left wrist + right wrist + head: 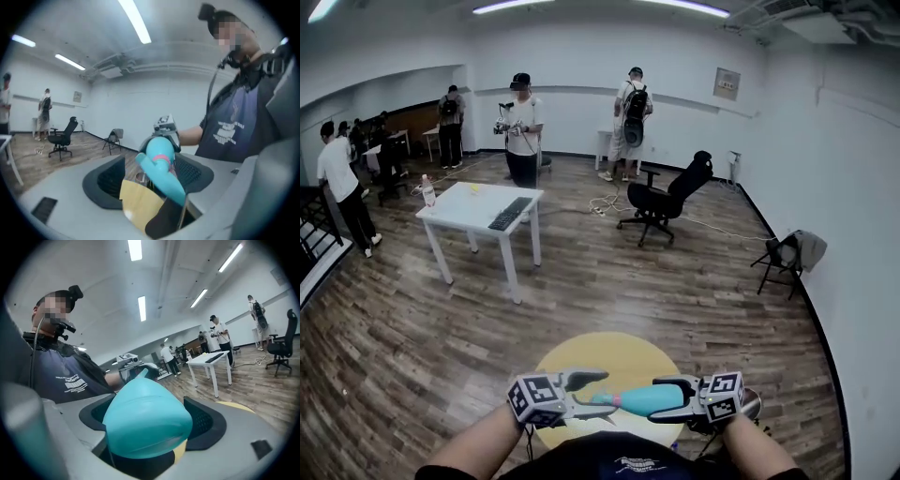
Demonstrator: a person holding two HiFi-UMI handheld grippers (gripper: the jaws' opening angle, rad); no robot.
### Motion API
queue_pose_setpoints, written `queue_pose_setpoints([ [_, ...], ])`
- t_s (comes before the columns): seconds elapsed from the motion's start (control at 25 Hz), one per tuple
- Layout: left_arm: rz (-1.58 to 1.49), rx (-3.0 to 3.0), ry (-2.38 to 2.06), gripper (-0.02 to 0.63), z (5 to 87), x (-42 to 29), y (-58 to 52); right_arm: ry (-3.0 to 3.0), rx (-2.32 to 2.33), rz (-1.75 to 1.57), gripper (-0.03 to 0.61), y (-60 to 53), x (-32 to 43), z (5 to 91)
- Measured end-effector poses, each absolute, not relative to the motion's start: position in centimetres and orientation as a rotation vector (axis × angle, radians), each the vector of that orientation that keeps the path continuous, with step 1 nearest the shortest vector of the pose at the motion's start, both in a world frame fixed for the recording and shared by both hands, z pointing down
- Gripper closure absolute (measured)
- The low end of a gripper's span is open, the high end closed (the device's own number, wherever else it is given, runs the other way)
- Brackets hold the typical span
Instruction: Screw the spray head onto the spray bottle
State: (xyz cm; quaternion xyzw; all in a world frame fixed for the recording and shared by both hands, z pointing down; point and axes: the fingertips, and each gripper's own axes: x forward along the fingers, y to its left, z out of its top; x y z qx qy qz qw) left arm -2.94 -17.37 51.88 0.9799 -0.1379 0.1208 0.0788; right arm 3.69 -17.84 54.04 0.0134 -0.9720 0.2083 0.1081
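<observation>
Left hand-held gripper (602, 396) spread, right (664, 400) clamped

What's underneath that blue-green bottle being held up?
A round yellow tabletop lies below the bottle, with wooden floor around it. The bottle and the person's dark shirt cover the tabletop's near part, so anything lying there cannot be seen.

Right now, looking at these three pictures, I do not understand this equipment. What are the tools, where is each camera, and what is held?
There is no robot here. A person holds one tool in each hand. The head view looks down from the person's head, and the other two cameras ride on the tools. The right hand-held gripper clamps a teal spray bottle that lies sideways. The left hand-held gripper stands open around the spray head without pressing it. Below them is a yellow round surface.
</observation>
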Motion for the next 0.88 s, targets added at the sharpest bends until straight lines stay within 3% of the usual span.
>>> queue_pose_setpoints([
  [0.12, 0.109, 2.816, -0.58, 0.238, 49.9, -7.8, -19.3, -2.885, 0.143, 0.715, 0.117, -19.1, 6.3, 53.8],
  [0.24, 0.129, 2.825, -0.624, 0.238, 48.9, -8.6, -19.2, -2.895, 0.17, 0.751, 0.117, -19.6, 6.8, 53.2],
  [0.36, 0.315, 2.981, -0.554, 0.233, 49.3, -4.6, -18.5, -2.873, 0.104, 0.655, 0.117, -19.1, 4.7, 52.5],
  [0.4, 0.402, 3.059, -0.484, 0.261, 49.9, -2.8, -17.8, -2.865, 0.068, 0.625, 0.117, -18.8, 3.9, 52.3],
  [0.44, 0.504, 3.137, -0.387, 0.33, 50.5, -1.2, -16.6, -2.858, 0.03, 0.61, 0.117, -18.4, 3.4, 52.3],
  [0.48, 0.605, 3.2, -0.276, 0.323, 51.2, 0.0, -15.3, -2.855, -0.006, 0.608, 0.117, -18.0, 3.2, 52.3],
  [0.56, 0.784, 3.279, -0.11, 0.38, 52.2, 1.0, -13.2, -2.852, -0.063, 0.632, 0.115, -17.0, 3.5, 52.6],
  [0.68, 1.016, 3.348, -0.058, 0.387, 53.3, 1.1, -12.5, -2.84, -0.072, 0.652, 0.118, -16.2, 3.9, 53.4],
  [0.76, 0.974, 3.355, -0.085, 0.387, 52.6, 1.0, -12.9, -2.87, -0.056, 0.667, 0.118, -16.5, 3.8, 53.0],
  [0.88, 0.614, 3.259, -0.263, 0.348, 49.7, 0.2, -14.8, -2.94, 0.001, 0.632, 0.118, -17.4, 3.9, 51.4],
])
